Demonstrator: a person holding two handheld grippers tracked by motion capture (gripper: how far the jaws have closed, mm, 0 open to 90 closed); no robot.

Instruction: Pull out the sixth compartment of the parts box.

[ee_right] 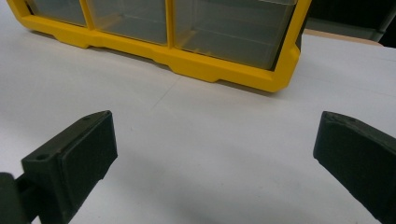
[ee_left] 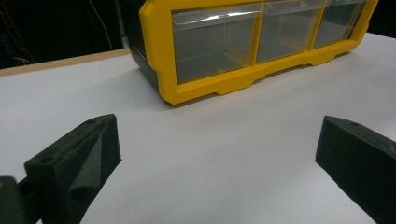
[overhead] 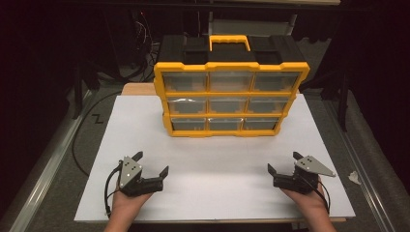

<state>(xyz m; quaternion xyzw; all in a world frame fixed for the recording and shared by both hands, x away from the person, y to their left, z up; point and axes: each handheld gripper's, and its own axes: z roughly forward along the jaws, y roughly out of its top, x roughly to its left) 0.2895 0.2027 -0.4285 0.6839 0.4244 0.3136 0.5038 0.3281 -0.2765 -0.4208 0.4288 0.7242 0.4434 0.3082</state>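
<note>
Pictured at upper centre of the high view: a yellow-and-black plastic organiser cabinet with nine clear drawers in three rows, standing upright on a white board, drawer fronts turned toward the person's side, presumably for easy reach. On top, a yellow carry handle.

At lower left of the same view, the left gripper, held low over the white board, jaws spread wide with nothing between them. At lower right, the right gripper, likewise spread and empty. Both well apart from the cabinet, one toward each front corner, angled slightly inward, likely a ready stance ahead of a reach for the drawers.

In the left gripper view, the cabinet's bottom row of clear drawers across the upper frame, seen at a slant from its left corner; black foam-faced jaws at bottom left and bottom right. In the right gripper view, the same row from the opposite corner, along the top edge. Drawer contents too dim to tell.
</note>
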